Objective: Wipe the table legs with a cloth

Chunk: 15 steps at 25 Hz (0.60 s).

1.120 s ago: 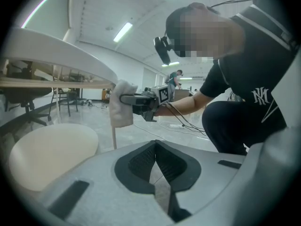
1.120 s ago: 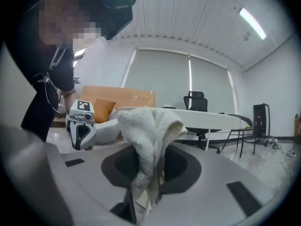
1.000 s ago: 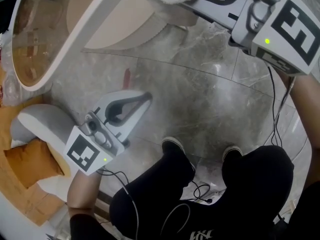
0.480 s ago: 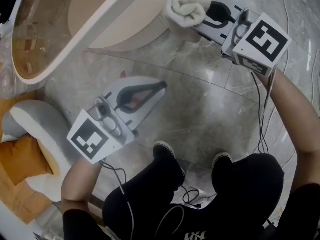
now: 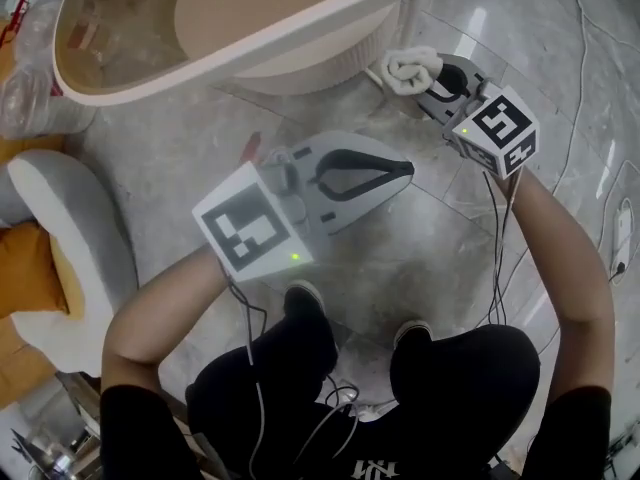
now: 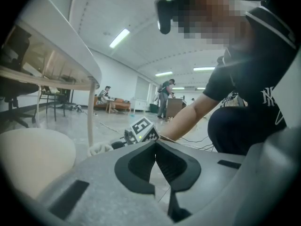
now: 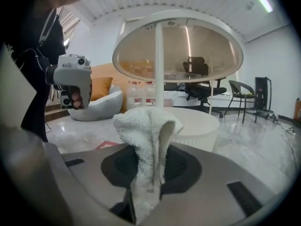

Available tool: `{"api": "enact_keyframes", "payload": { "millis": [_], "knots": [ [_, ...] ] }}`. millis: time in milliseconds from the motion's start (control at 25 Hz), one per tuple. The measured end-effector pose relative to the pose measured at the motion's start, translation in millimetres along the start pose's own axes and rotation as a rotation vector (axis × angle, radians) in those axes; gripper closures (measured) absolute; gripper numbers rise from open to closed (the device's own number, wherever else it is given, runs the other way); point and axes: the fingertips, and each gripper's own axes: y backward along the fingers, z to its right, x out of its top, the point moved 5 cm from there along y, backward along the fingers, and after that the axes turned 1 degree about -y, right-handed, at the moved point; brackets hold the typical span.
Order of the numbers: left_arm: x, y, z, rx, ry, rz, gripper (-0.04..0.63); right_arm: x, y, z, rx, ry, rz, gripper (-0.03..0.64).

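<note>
Glossy grey marbled floor [image 5: 440, 258] fills the head view, in a wide office-like room with strip lights overhead. Across the top of the frame lies a glass-topped table [image 5: 230, 48] with a cream rim and a round cream base [image 5: 320, 68]. At the left edge is a grey lounge chair [image 5: 60, 218] with an orange cushion [image 5: 25, 268]. Clear labelled bottles [image 7: 141, 98] stand beyond the table; their contents cannot be made out.

At upper right, the right gripper [image 5: 424, 76] is clamped on a folded white cloth [image 5: 410, 68], close by the thin white table leg [image 7: 159, 65]; contact cannot be told. In the centre, the left gripper [image 5: 405, 171] has its jaws together, with nothing between them.
</note>
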Motion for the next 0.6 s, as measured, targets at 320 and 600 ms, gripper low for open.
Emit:
{"api": "enact_keyframes", "payload": {
  "millis": [320, 600],
  "knots": [
    [-0.9, 1.2, -4.0, 0.017, 0.021, 0.024, 0.591, -10.6, -7.1, 2.6, 0.012, 0.015, -0.018, 0.499],
    [-8.5, 14.6, 0.8, 0.015, 0.036, 0.012, 0.591, -10.9, -3.2, -2.8, -0.022, 0.022, 0.002, 0.508]
  ]
}}
